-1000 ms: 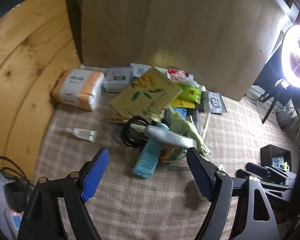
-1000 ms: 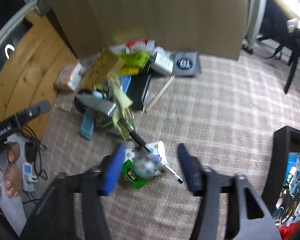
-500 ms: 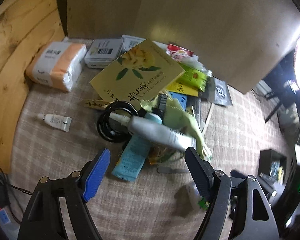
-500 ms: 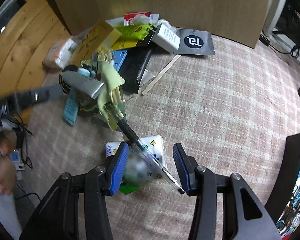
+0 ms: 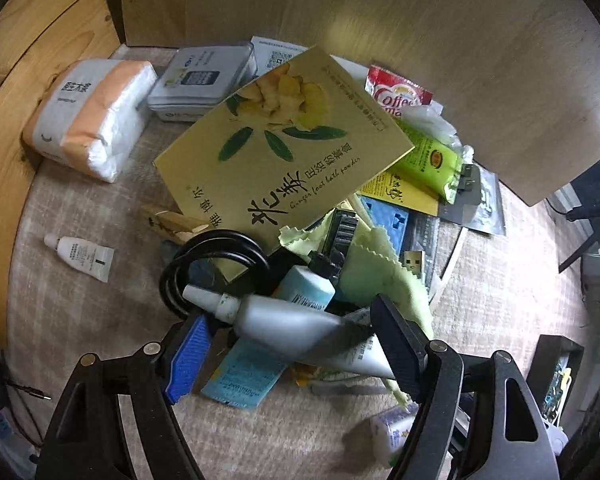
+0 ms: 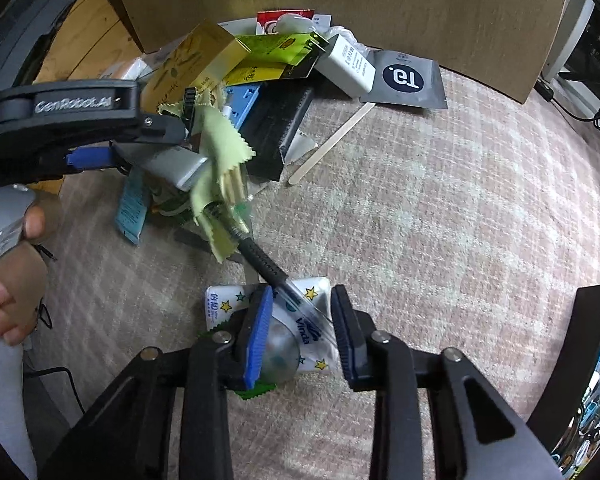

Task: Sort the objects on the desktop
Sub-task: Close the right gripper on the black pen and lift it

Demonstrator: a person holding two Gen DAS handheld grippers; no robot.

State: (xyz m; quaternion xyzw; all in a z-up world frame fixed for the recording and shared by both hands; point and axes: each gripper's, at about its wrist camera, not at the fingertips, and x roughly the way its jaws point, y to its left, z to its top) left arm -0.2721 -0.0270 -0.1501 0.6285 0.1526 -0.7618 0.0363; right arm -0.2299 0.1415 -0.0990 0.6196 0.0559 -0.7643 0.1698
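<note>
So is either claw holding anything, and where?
Left claw: nothing, open over grey tube. Right claw's jaws just been closing around pen's clear end and silver ball; grip unclear.

Checkered tablecloth (image 6: 440, 208) is spread under everything. Plywood board (image 5: 380, 20) stands upright at far edge, pine panelling (image 5: 16, 60) seen far left. Black cables (image 6: 580, 108) lie far right.

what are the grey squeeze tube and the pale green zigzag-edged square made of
Grey squeeze tube: looks like soft matte plastic, with a flat crimped end and a white plastic nozzle. Pale green zigzag-edged square: probably thin microfibre cloth; it drapes in folds and has pinked edges.
</note>
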